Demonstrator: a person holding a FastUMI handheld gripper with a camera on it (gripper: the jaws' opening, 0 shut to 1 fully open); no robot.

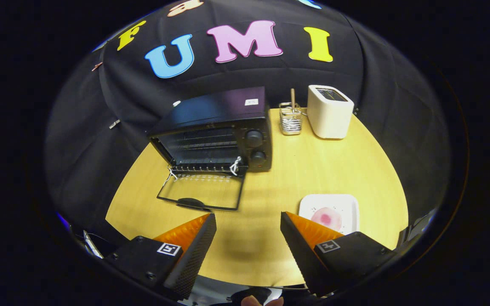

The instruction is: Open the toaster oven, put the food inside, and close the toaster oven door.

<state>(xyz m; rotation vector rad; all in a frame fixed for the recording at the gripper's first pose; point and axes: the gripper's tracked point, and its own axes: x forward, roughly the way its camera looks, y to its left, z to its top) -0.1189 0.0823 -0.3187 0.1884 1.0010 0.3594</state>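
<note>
Toaster oven [215, 131]: door [202, 193] laid flat on the table [304, 170], rack exposed for loading. Food [327, 218]: kept on a white plate [347, 204], just beyond the right finger. Gripper [248, 223]: fingers spread, nothing held, apparently readied for the pickup.

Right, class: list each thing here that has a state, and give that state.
Toaster oven: open.
Oven door: folded down flat onto the table.
Food: on the white plate, not yet in the oven.
Tool: fingers apart, holding nothing.
Toaster: upright, slots empty.
</note>
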